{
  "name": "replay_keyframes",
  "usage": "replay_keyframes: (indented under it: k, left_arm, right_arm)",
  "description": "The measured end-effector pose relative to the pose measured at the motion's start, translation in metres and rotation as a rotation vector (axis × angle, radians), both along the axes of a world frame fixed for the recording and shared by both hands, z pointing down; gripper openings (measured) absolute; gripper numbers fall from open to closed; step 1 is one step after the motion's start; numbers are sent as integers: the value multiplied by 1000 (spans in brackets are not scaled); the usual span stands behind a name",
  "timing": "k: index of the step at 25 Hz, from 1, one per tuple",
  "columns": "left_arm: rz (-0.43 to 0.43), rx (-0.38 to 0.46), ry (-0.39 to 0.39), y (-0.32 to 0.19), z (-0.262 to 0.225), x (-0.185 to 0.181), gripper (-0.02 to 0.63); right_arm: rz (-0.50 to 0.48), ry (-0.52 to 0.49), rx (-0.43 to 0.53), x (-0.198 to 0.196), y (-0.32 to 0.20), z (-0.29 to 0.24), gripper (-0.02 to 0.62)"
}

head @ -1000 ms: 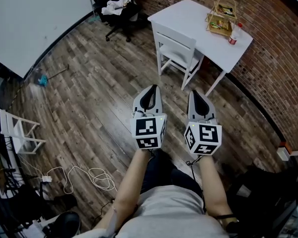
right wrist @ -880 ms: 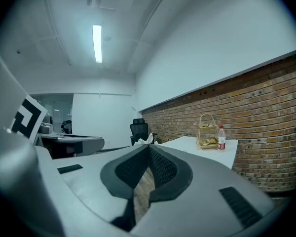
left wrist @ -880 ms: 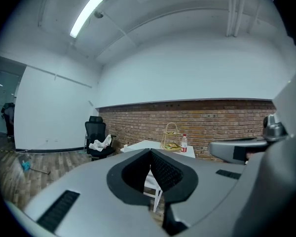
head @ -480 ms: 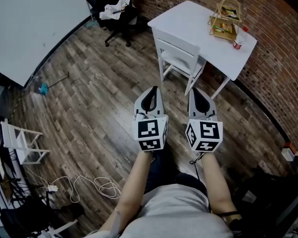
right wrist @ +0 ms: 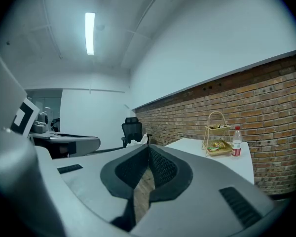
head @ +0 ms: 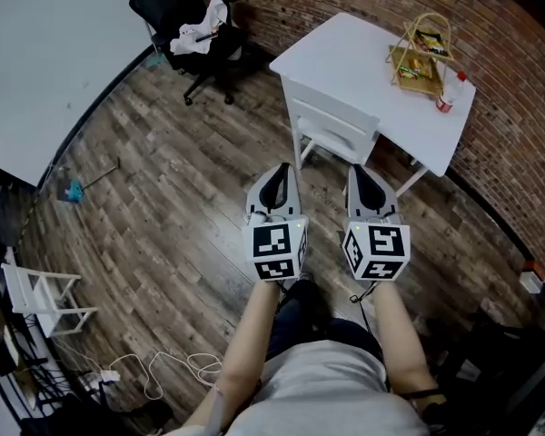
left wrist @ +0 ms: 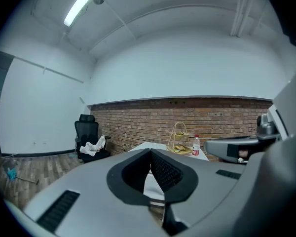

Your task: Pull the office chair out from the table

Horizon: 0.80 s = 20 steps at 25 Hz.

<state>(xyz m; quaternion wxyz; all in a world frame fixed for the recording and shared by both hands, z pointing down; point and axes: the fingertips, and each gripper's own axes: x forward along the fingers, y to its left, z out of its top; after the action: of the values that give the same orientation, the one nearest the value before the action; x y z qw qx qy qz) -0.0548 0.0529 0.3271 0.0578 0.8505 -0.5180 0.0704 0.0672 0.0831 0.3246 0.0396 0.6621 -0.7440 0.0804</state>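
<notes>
A white wooden chair (head: 331,121) is tucked under the white table (head: 345,57) against the brick wall. A black office chair (head: 177,30) with a white cloth (head: 203,21) on its seat stands apart at the far left; it also shows as the office chair (left wrist: 88,137) and the office chair (right wrist: 132,131). My left gripper (head: 274,173) and right gripper (head: 360,173) are held side by side, both shut and empty, just short of the white chair. In the gripper views the left gripper (left wrist: 149,154) and right gripper (right wrist: 148,152) show pads pressed together.
A wire basket (head: 420,48) of snacks and a bottle (head: 450,94) stand on the table's far side. A small white stool (head: 41,293) and loose cables (head: 163,371) lie at the left. A blue-headed mop (head: 73,189) rests on the wooden floor.
Both grippers and the person have moved forward toward the table. The white chair and table now lie closer to the fingertips. The jaws stayed shut.
</notes>
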Motion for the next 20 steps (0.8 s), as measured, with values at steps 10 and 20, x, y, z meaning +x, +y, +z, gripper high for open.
replay_keyframes:
  k: [10, 20]
  left_arm:
    - [43, -26, 1, -79, 12, -19, 9]
    - [64, -69, 13, -130, 31, -4, 9]
  right_arm:
    - [48, 15, -25, -16, -66, 14, 14]
    - [70, 14, -59, 2, -122, 28, 14]
